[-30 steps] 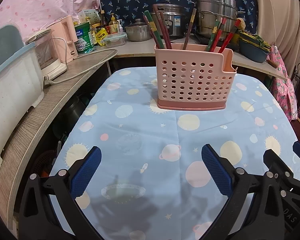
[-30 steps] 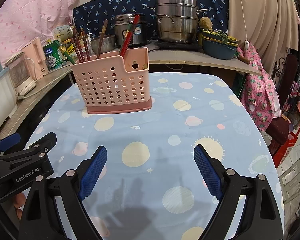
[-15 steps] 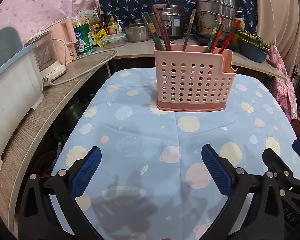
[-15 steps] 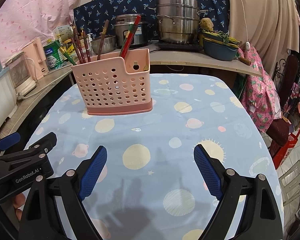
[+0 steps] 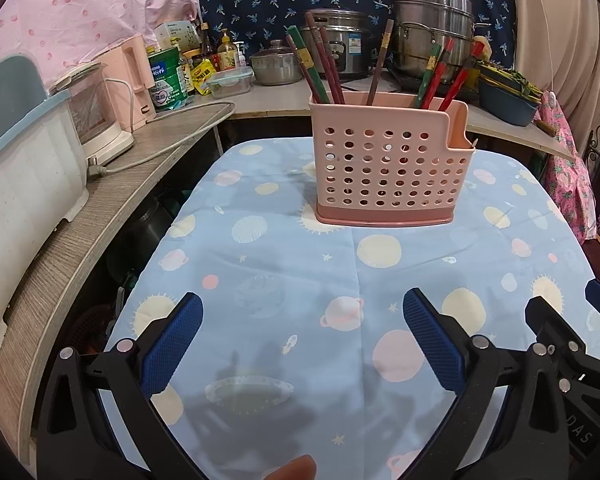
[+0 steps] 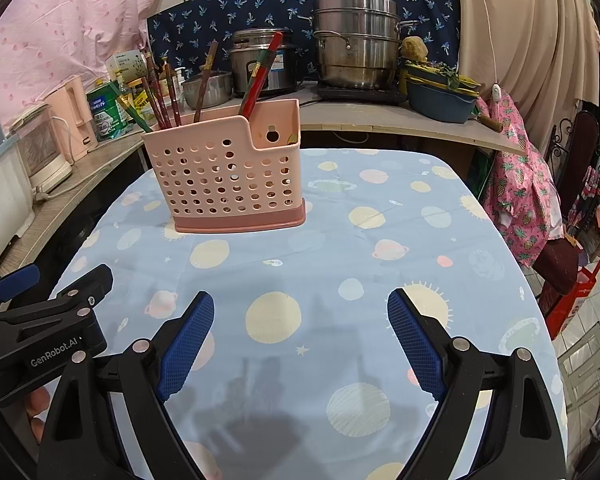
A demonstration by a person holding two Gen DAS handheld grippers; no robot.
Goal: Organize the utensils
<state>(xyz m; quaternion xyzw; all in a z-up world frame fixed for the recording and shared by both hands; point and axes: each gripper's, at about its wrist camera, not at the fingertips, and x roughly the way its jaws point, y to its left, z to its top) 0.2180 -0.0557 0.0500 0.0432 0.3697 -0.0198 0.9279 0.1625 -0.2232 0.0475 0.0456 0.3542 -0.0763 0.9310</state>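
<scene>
A blue planet-print tablecloth (image 5: 284, 256) is spread in front. Behind it, a counter (image 5: 268, 100) is loaded with a steel steamer pot (image 6: 356, 42), a rice cooker (image 5: 340, 40), a green tin (image 5: 166, 76) and a pink kettle (image 5: 130, 80).

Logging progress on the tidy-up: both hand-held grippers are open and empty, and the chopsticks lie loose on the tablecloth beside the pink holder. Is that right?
Not quite. The chopsticks stand upright inside the pink holder, not loose on the tablecloth; the left wrist view shows it. The left hand-held gripper and right hand-held gripper are indeed open and empty.
</scene>
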